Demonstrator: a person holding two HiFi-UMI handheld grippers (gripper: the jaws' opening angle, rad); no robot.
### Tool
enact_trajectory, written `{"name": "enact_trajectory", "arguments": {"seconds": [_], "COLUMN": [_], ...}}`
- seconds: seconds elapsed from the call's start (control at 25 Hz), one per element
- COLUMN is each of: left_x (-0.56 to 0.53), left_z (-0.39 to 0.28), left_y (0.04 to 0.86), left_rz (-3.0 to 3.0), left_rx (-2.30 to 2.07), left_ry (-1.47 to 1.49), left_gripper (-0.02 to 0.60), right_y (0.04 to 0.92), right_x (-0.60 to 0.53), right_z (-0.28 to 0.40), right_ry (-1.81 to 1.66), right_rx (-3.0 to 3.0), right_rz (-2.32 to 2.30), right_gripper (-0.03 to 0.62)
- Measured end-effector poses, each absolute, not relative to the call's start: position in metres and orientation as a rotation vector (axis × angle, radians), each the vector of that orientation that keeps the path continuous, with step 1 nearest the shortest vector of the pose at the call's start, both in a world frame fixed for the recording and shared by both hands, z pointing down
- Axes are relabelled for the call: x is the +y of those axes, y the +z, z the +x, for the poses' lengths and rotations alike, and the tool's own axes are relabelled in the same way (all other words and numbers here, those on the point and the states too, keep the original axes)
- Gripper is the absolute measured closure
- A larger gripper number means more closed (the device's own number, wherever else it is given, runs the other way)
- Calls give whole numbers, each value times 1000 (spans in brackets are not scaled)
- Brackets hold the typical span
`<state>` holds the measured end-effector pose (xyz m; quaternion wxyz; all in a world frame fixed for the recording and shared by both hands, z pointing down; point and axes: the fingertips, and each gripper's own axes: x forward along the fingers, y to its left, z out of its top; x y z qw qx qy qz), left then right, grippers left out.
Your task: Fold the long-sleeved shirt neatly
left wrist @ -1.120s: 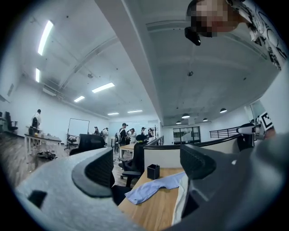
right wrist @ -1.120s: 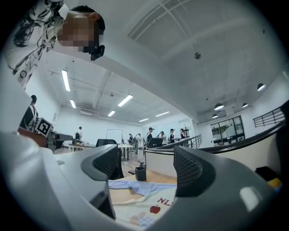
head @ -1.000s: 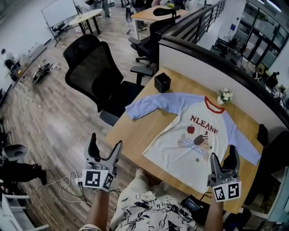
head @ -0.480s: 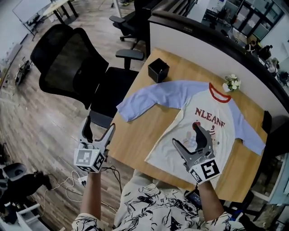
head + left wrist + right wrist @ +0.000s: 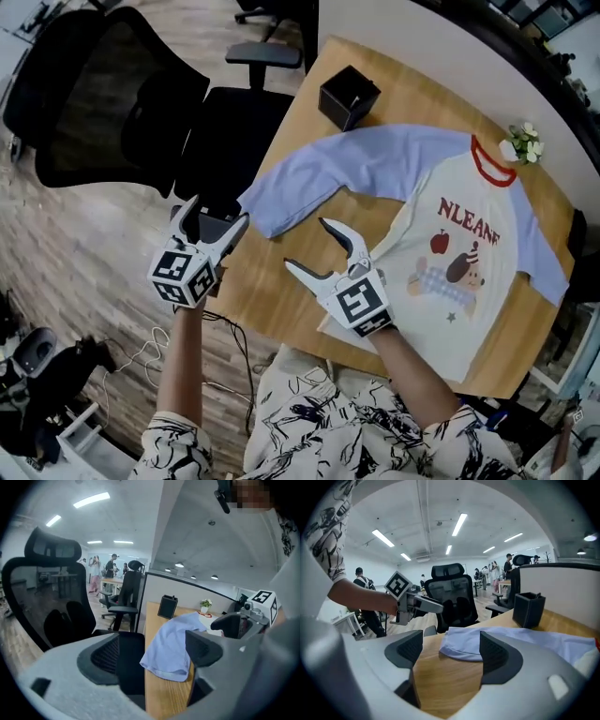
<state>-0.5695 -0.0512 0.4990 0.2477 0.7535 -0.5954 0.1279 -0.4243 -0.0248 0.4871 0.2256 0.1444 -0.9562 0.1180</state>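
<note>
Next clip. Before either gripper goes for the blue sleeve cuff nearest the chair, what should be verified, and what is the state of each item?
1. Left gripper open, nothing between its jaws: ok.
2. Right gripper open and empty, over the table: ok.
3. Long-sleeved shirt spread flat, print up: ok.
4. Blue sleeve cuff lying on the wood with nothing on it: ok.
5. Black box apart from that sleeve: cannot tell, they are very close.
6. Other sleeve fully on the table: cannot tell, its end reaches the edge.
</note>
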Motion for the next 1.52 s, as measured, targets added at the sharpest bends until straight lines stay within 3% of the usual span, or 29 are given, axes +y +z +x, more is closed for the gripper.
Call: {"name": "enact_trajectory", "arguments": {"seconds": [0.36, 0.64, 0.72, 0.8, 1.04, 1.52], "left_x": [-67, -70, -70, -71, -76, -146], "left_z": [-566, -558, -559, -560, -562, -555], "left_y": [584, 602, 604, 605, 587, 420], "left_rz": [2054, 2055, 2040, 2021, 2030, 2229], "left_rx": [-1338, -1264, -1255, -1245, -1243, -1209], "left_ry": [442, 421, 392, 357, 366, 446], "left_gripper": [213, 277, 350, 563, 566, 566], "right_y": [584, 602, 603, 604, 591, 440], "right_x": [-18, -21, -24, -27, -32, -75], "right_z": [-482, -491, -491, -490, -495, -511], "right_ry": [325, 382, 388, 388, 418, 663], "right_rx": [-2406, -2347, -2336, -2324, -2342, -2595], "right_rz": [270, 315, 339, 363, 378, 521], "right_gripper": [305, 387, 434, 556, 569, 570]}}
